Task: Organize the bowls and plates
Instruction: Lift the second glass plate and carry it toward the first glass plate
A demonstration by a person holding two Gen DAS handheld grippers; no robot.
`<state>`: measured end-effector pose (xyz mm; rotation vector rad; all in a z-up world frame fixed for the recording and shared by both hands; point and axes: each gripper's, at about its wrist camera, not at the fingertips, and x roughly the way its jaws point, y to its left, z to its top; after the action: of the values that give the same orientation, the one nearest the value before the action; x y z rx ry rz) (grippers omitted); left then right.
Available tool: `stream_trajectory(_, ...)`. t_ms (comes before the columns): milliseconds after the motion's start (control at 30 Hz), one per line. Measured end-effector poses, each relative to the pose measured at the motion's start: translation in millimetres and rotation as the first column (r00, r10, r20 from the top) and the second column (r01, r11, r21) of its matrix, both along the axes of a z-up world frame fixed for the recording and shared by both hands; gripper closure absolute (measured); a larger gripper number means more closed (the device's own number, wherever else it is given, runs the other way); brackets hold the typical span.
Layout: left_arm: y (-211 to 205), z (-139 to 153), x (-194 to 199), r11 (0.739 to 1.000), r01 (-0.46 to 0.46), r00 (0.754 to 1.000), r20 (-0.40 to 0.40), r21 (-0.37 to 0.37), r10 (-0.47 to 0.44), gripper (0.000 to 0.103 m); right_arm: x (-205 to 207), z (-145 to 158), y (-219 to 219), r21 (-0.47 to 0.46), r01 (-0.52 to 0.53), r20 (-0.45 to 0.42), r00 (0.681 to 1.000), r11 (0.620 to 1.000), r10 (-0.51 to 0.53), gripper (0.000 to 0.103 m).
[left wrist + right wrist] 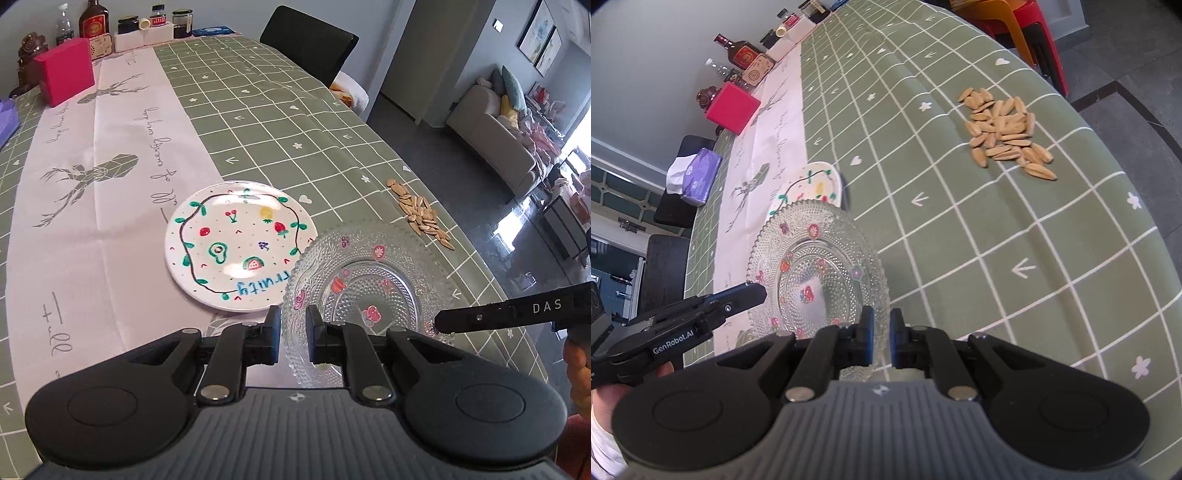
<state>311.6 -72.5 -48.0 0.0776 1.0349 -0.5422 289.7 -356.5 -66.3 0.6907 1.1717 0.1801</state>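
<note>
Left wrist view shows the left gripper (293, 332) and right gripper (443, 326) each pinching the rim of the glass plate (369, 280) at lower center, overlapping the painted plate (236, 243). Likely next: setting it squarely on top.

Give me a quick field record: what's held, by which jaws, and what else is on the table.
held: clear embossed glass plate with flower decals
left gripper: jaws shut on its near rim
right gripper: jaws shut on its rim
nearby: white ceramic plate with painted fruit, partly overlapped by the glass plate
loose: pile of sunflower seeds
surface: green checked tablecloth
</note>
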Motion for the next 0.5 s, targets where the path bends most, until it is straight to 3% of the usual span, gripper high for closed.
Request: stream_trajectory(500, 71.7, 43.1, -35.0, 0.994, -0.108, 0.994, 0.015, 0.031, 0.108, 0.09, -7.7, 37.0, 72.7, 0.028, -0.106, -0.004, 0.994, 0.994, 0.106, 0.097)
